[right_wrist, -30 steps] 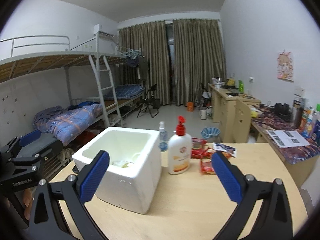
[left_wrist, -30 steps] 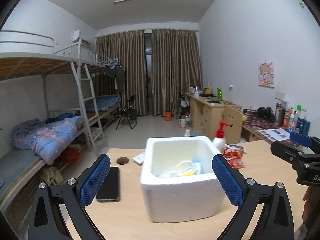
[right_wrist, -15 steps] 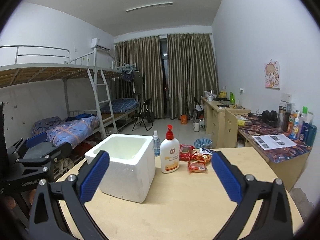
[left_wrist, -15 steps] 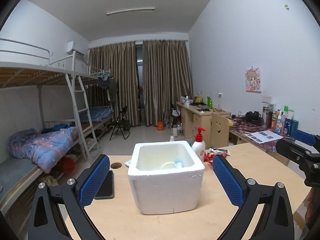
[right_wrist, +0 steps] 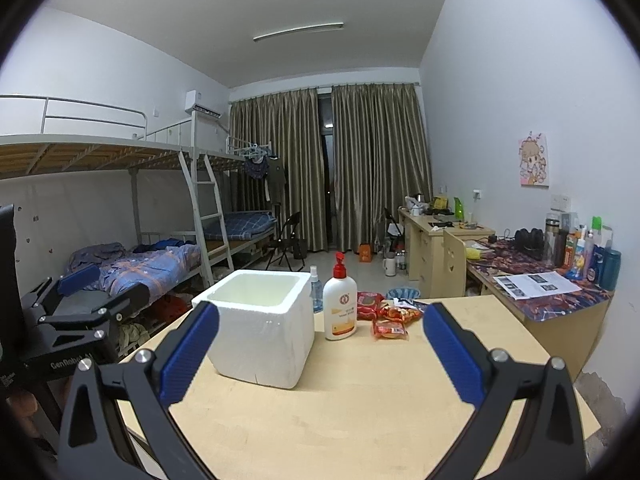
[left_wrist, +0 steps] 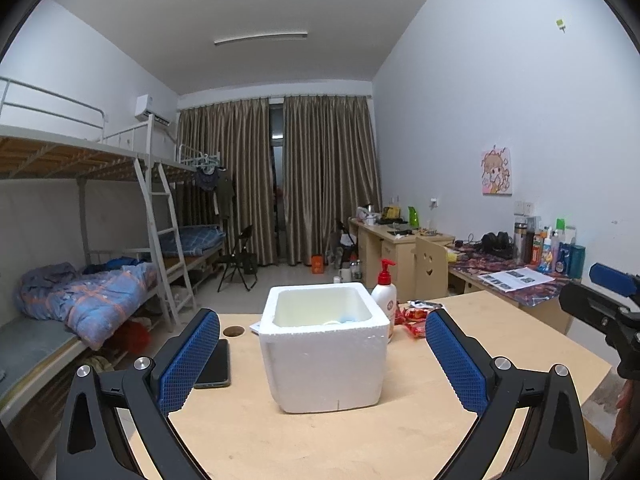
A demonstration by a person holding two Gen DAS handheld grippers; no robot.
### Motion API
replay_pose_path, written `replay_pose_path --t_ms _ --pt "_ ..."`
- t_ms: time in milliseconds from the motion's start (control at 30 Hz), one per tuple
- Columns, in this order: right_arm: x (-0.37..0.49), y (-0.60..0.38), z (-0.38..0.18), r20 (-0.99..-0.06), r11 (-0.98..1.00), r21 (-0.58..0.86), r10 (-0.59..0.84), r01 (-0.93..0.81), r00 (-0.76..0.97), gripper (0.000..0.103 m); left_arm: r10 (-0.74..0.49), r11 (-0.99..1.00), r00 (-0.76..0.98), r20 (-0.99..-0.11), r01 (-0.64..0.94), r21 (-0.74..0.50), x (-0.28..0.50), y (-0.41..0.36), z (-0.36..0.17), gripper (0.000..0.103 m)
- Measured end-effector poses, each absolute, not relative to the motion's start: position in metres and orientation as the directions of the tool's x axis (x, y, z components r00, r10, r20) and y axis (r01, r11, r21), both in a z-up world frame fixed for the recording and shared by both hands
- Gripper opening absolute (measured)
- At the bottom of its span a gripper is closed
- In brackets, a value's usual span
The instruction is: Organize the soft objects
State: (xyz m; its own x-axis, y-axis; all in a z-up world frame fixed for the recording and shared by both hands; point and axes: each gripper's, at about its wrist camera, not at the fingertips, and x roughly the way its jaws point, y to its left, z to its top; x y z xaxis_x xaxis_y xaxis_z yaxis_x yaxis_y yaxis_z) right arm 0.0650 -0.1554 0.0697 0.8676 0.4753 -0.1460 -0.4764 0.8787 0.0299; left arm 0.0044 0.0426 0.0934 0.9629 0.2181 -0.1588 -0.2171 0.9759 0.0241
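While both grippers gape empty | foam box [left_wrist: 324, 364] centred | lotion bottle [right_wrist: 339, 307] beside

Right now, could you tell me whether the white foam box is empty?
Not empty: the left wrist view shows a pale blue item and something white low inside the white foam box. What they are is unclear.

The foam box [left_wrist: 324, 354] wall hides most of its contents; the snack packets' [right_wrist: 390, 316] print is unreadable.

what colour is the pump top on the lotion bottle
Red, on a white lotion bottle; clearest in the right wrist view.
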Motion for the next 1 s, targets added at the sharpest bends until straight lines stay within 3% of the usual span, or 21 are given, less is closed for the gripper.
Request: replay_pose_path --t_ms 1000 --pt "0.040 -0.161 0.018 -0.129 0.857 0.048 0.515 -0.513 0.847 0.103 0.243 0.970 0.956 -0.161 -0.245 0.011 -0.015 0.044 0.041 0.103"
